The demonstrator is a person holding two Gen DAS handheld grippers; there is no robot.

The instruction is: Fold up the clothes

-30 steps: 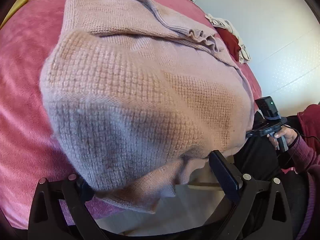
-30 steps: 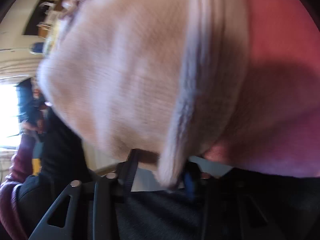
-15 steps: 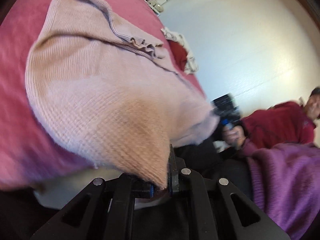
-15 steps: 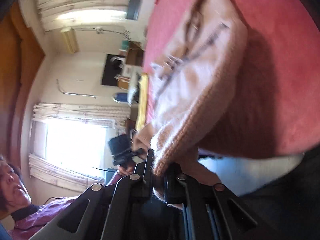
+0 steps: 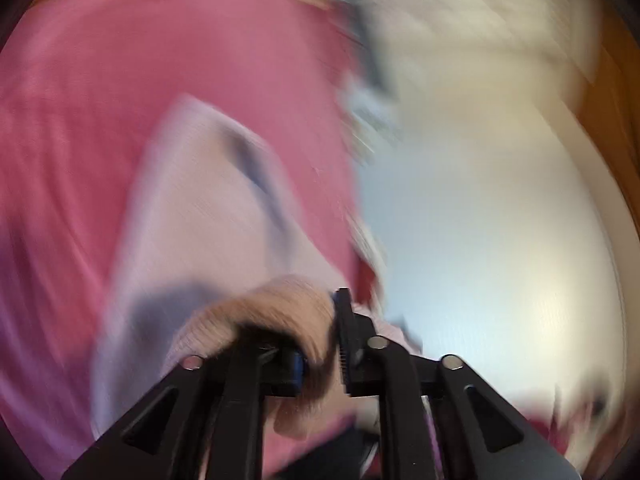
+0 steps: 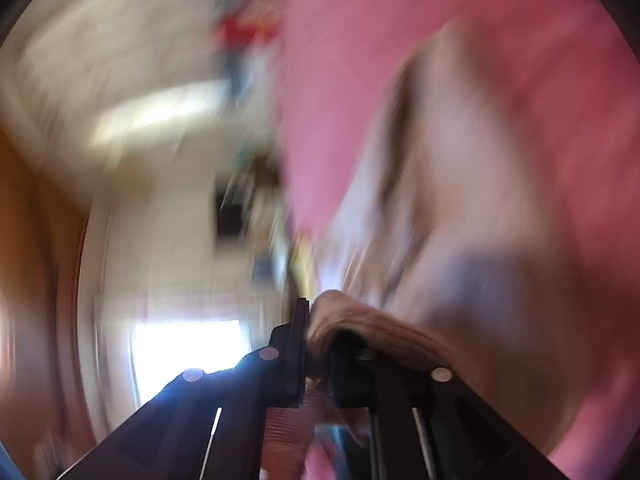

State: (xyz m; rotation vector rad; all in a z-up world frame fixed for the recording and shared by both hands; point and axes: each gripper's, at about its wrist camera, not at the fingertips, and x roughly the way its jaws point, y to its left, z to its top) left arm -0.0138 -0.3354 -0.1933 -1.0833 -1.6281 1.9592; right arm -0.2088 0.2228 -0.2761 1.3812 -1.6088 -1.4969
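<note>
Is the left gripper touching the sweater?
Touching. In the left wrist view, sweater fabric is bunched between the left gripper jaws, which are opening slightly.

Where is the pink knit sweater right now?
The pink knit sweater lies across the pink bedspread, left of centre in the left wrist view and right in the right wrist view, with bunched edges pinched in the left tongs and right tongs.
</note>
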